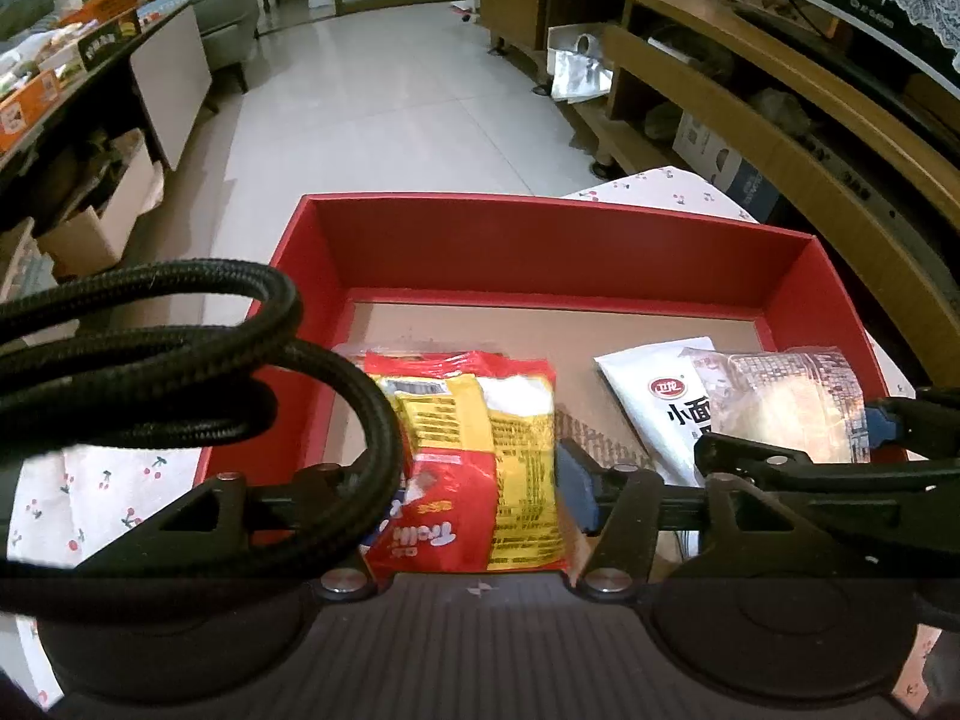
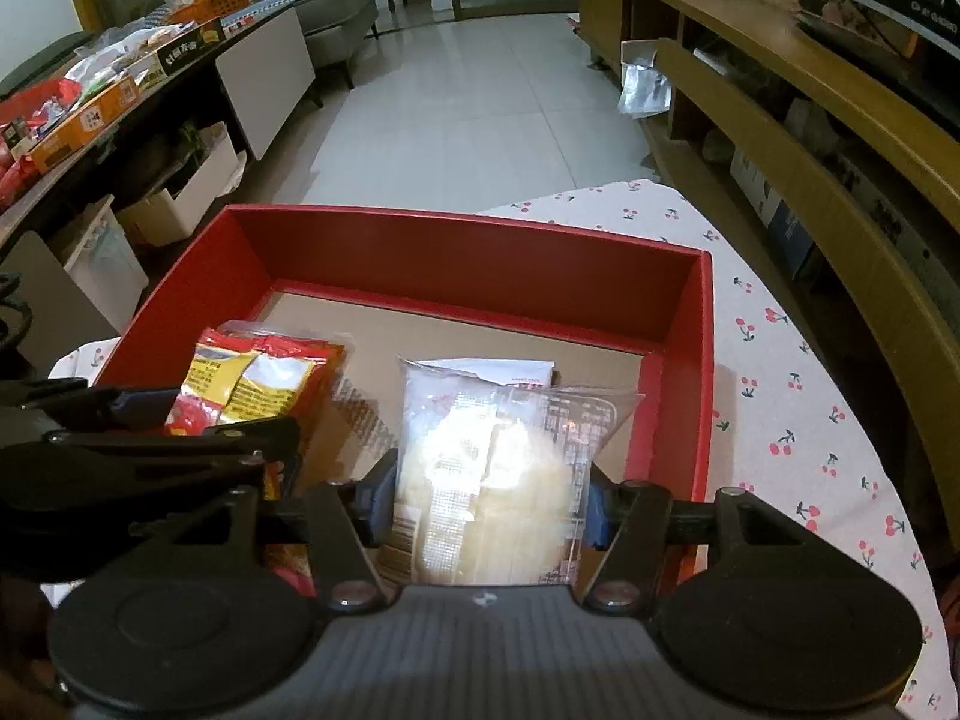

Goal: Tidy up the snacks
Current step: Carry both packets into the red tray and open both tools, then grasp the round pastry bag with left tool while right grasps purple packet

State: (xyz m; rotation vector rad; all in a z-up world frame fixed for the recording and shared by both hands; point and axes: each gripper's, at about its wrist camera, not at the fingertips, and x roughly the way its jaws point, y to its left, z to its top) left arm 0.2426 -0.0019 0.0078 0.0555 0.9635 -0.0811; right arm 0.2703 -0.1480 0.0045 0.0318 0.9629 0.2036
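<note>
A red box with a cardboard floor sits on the table. A red-and-yellow snack packet lies flat in its left part, between the fingers of my left gripper. The right blue pad stands just beside the packet's edge, and a cable hides the left pad. My right gripper has both pads against a clear bun packet, low over the box floor. The bun packet overlaps a white packet lying there.
A black braided cable loops across the left of the left wrist view. The cherry-print tablecloth extends right of the box. A low table piled with snacks stands at left, a wooden cabinet at right, tiled floor between.
</note>
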